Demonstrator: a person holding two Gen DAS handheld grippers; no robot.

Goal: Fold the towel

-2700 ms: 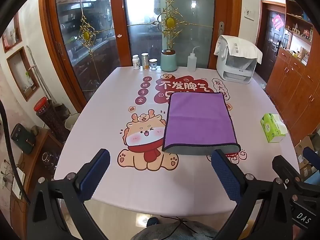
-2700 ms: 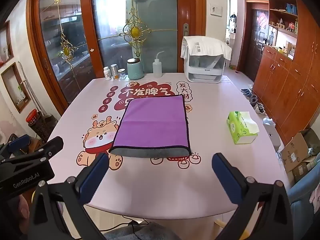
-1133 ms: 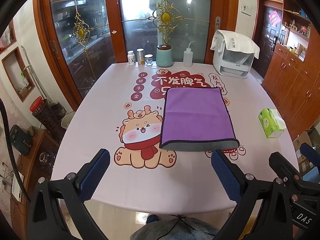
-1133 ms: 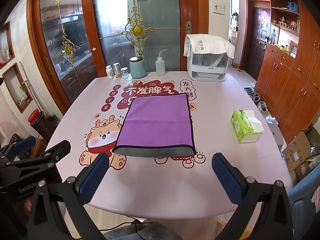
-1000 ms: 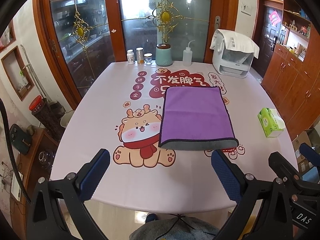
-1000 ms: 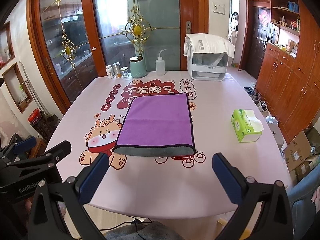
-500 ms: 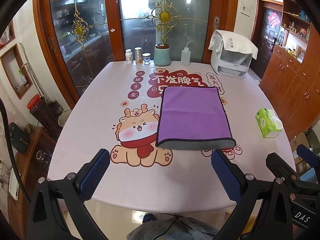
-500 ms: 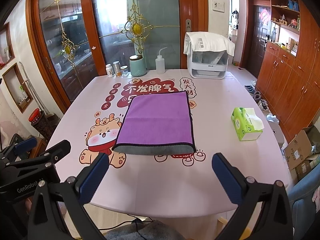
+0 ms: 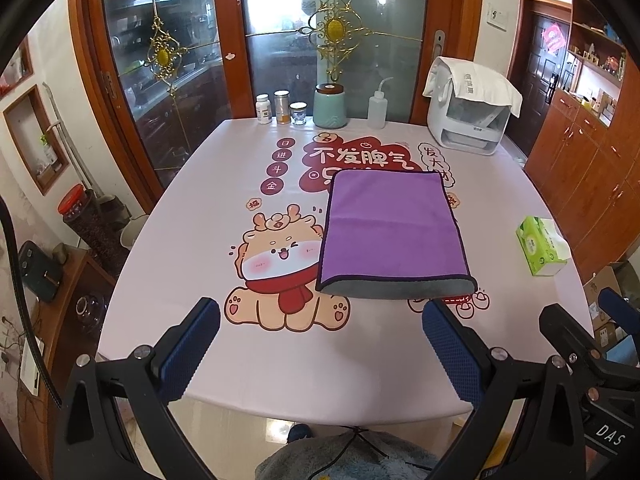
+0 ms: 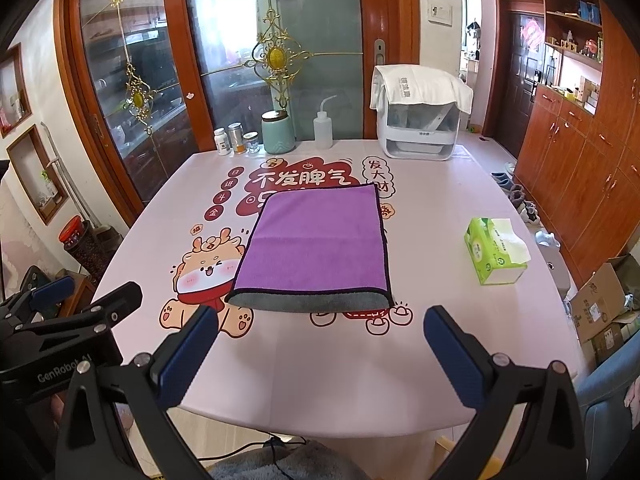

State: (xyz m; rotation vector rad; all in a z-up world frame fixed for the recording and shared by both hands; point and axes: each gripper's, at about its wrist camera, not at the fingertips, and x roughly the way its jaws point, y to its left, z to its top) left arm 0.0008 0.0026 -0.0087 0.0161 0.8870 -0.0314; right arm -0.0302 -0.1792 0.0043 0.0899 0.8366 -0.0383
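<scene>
Tablecloth (image 10: 440, 200) print reads "不发脾气" beside folded purple towel (image 10: 316, 244).

My two wrist cameras look forward from beyond the counter's (image 9: 168, 264) near edge, set back, side by side; both share the purple towel (image 9: 390, 232) (image 10: 316, 244) and glass doors (image 10: 248, 52).
</scene>
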